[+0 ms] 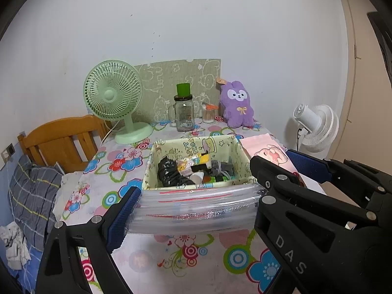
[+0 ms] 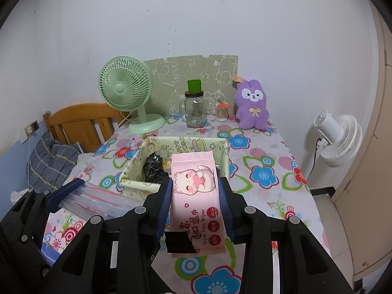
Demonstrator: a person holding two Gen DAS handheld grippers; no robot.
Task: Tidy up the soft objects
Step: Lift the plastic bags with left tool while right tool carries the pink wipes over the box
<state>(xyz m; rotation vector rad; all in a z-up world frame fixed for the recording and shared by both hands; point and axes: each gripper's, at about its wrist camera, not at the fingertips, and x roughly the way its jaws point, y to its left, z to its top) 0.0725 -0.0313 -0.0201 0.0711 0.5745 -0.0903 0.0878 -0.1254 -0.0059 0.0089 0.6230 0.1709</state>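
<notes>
The left hand-held gripper (image 1: 196, 210) stands wide, its blue pads (image 1: 122, 218) pressed against the two ends of a stack of clear zip bags (image 1: 196, 208) with red seal lines, which it holds lifted above the near part of the surface (image 1: 117, 156). The right hand-held gripper (image 2: 194, 203) is clenched on a pink pack of wet wipes (image 2: 196, 196) printed with a cartoon cat, one pad on each long side; the pack points away from the camera, its far end reaching over the near rim of the storage box (image 2: 137, 183). The two hand-held grippers sit just beside each other, the left one's bags showing at the lower left of the right wrist view.

The box, pale yellow with cartoon prints, stands near the middle of the flowered surface. Inside lie a crumpled black plastic bag (image 1: 169, 171) and a jumble of small items, too tangled to name with any certainty.

Along the far edge stand a green desk fan (image 1: 115, 98) toward the left corner, a glass jar (image 1: 184, 115) topped by a green cup, a small container of cotton swabs (image 1: 209, 115), and a purple plush toy (image 1: 236, 105) toward the right corner. A white fan (image 1: 316, 127) stands off the right side, and a wooden headboard (image 1: 61, 142) with a plaid pillow (image 1: 31, 196) off the left.
</notes>
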